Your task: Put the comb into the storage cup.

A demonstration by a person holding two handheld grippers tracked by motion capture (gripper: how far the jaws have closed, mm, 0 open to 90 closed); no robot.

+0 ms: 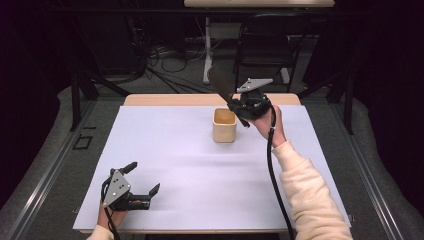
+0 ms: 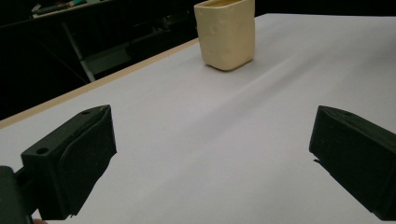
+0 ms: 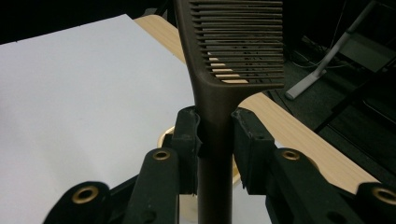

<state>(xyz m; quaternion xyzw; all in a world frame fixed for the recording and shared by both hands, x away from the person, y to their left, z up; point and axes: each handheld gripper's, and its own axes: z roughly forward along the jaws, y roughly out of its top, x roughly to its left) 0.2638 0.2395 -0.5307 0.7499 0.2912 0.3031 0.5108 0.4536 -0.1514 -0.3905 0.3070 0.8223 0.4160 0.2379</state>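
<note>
The right claw (image 1: 239, 104) is pinching the handle of a dark brown comb (image 1: 220, 82) and holding it in the air just above the rim of a pale yellow cup (image 1: 224, 125); in the right gripper view the two jaws are pressing on either side of the comb's (image 3: 219, 70) narrow handle, with the toothed head rising beyond them and the handle running down between the arms of the claw (image 3: 214, 140); part of the cup's rim (image 3: 163, 137) is peeking out beneath the jaws, so the lower end of the handle is probably hanging over the cup's mouth, though the claw is hiding it. The cup is standing upright on the white sheet (image 1: 200, 170) that is covering most of the wooden tabletop (image 1: 165, 100), toward the far side and a little right of centre. The left claw (image 1: 145, 180) is resting near the front left corner of the sheet, well apart from the cup, with its jaws spread wide and nothing between them; in the left gripper view the two black pads (image 2: 79, 158) are standing far apart over the bare sheet (image 2: 210, 140), and the cup (image 2: 226, 32) is sitting farther off beyond them. A cream sleeve (image 1: 305, 195) is reaching in from the lower right behind the right claw.
</note>
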